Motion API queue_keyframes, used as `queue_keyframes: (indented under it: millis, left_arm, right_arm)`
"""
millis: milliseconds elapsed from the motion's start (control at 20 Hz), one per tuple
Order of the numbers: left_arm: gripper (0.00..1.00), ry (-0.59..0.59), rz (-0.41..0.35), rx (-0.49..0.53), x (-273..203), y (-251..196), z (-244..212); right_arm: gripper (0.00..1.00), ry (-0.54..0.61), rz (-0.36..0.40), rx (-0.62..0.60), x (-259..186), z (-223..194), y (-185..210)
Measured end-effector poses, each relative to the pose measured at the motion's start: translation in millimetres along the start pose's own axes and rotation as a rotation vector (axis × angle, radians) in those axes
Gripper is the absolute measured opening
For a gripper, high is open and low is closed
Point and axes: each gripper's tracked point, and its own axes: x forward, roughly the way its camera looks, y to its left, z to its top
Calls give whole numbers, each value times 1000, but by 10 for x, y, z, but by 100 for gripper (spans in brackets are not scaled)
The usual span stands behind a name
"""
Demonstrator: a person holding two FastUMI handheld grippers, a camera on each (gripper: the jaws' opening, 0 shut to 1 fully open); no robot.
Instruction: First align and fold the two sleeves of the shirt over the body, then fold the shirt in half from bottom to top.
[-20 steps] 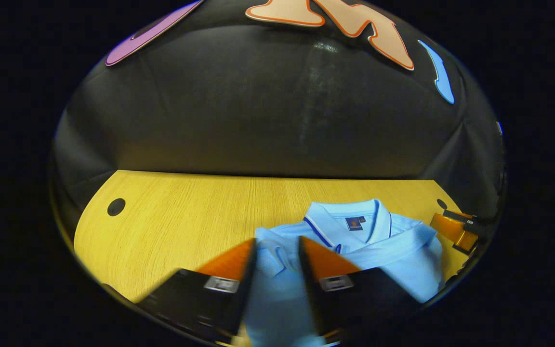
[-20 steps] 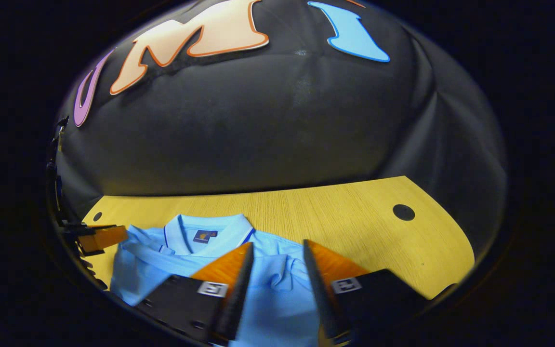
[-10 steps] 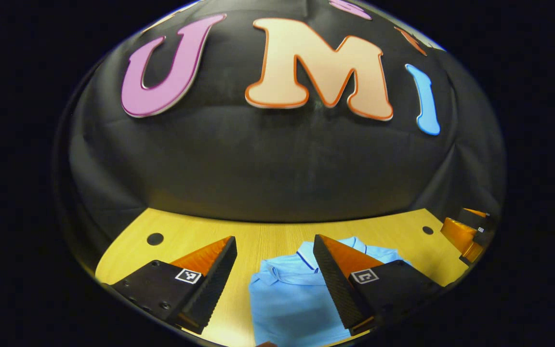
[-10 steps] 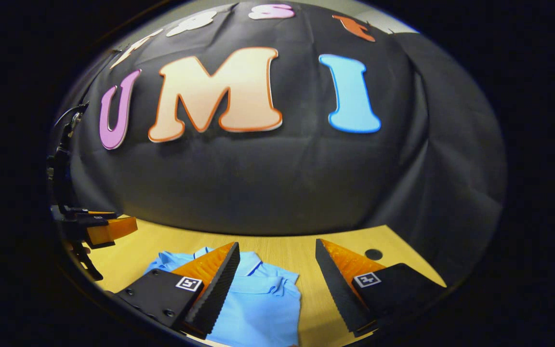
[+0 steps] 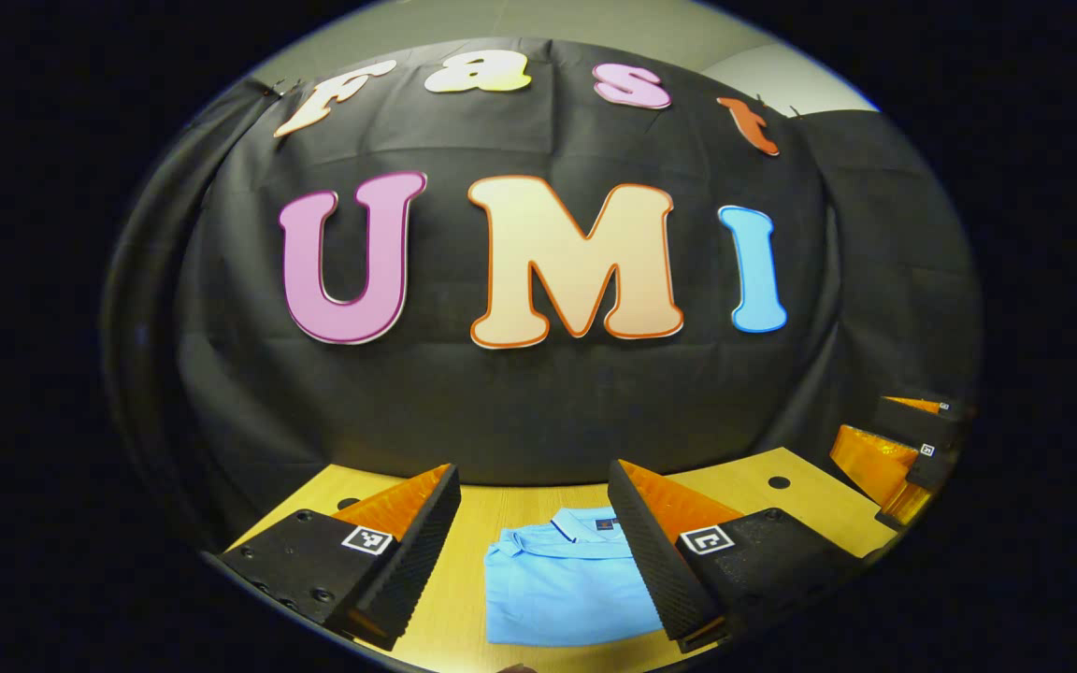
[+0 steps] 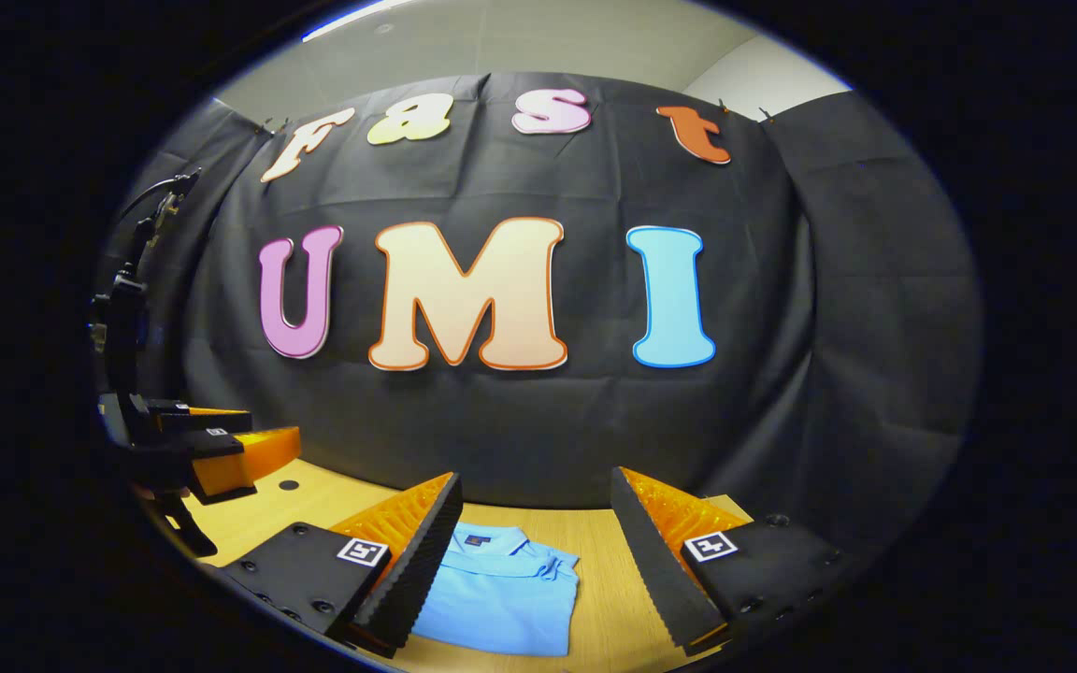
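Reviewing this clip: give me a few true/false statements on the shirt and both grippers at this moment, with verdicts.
1. The shirt lies folded on the table. True.
2. The left gripper is shut on the shirt. False: its jaws stand open, above the table.
3. The right gripper is open. True.
4. The collar faces down, hidden. False: the collar shows on top.
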Motion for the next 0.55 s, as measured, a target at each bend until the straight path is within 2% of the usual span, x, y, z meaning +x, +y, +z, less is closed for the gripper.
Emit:
queue_keyframes:
  millis: [150,300,550]
  left_arm:
    - [95,-32,36,-6,-341,0,101]
    - [95,-47,49,-8,-605,-18,165]
    - [95,-67,62,1,-790,36,298]
  right_arm:
    - [99,-30,15,-14,-354,100,-22]
    - [99,-55,16,24,-658,178,-38]
    - [98,-78,25,19,-832,280,-43]
